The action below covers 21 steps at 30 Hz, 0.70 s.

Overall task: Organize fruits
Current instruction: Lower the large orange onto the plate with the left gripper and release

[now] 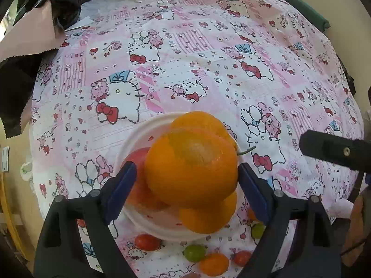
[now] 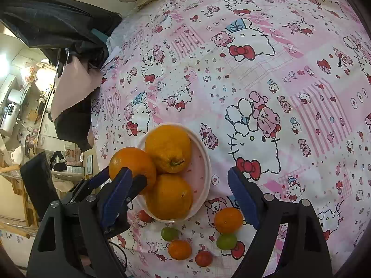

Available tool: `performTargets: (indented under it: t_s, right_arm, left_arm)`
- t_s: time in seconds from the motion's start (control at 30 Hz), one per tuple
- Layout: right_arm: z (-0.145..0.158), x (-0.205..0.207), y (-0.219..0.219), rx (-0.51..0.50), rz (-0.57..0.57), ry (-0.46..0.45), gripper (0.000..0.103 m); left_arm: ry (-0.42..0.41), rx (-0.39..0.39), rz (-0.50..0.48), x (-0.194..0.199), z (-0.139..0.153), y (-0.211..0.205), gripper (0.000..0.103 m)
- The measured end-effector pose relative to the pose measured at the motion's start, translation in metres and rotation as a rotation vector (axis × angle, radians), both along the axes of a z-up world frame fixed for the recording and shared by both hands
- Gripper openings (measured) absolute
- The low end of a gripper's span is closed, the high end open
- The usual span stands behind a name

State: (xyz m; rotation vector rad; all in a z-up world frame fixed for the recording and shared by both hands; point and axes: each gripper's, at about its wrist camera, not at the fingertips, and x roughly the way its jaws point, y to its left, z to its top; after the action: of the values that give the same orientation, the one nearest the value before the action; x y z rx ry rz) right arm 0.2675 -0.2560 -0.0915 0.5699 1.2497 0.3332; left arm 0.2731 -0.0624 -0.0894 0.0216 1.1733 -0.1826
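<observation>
Orange fills the lower middle of the left wrist view, where the left gripper has its blue-padded fingers pressed against either side of a large orange, holding it above the white bowl. In the right wrist view that same held orange sits at the bowl's left edge, the left gripper's tips clamped on it, and two more oranges lie inside the white bowl: a far orange showing its stem end and a near orange toward the bottom of the frame, the two touching each other. Through the left wrist view a reddish fruit shows in the bowl behind the left finger; what kind it is cannot be told. The right gripper frames the lower part of its own view with its jaws spread wide and nothing between them. On the pink cartoon-print tablecloth, below the bowl in the frame, small fruits are scattered: a small orange fruit, a second small orange fruit, two green ones, and small red ones, the last just beside the bowl's rim. At upper left, dark cloth drapes over the table's edge.
</observation>
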Motion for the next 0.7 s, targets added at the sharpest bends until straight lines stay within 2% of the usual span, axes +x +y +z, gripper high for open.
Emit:
performTargets:
  t_s: [0.1, 0.27, 0.4, 0.57, 0.7]
  right_arm:
    - [0.001, -0.002, -0.001, -0.006, -0.003, -0.002, 0.087]
    - [0.003, -0.008, -0.003, -0.015, -0.005, -0.003, 0.087]
    - [0.010, -0.018, -0.006, -0.011, -0.006, -0.026, 0.087]
    - [0.017, -0.039, -0.007, -0.006, -0.006, -0.047, 0.087]
    - [0.023, -0.068, -0.001, -0.036, -0.002, -0.077, 0.087]
  left_arm:
    - [-0.008, -0.011, 0.006, -0.008, 0.007, 0.006, 0.086]
    - [-0.097, -0.075, 0.006, -0.032, 0.036, 0.024, 0.086]
    - [-0.154, -0.071, 0.051, -0.055, 0.054, 0.046, 0.086]
    - [-0.186, -0.045, 0.150, -0.089, 0.058, 0.082, 0.086]
    - [-0.211, -0.048, 0.281, -0.118, 0.055, 0.102, 0.086]
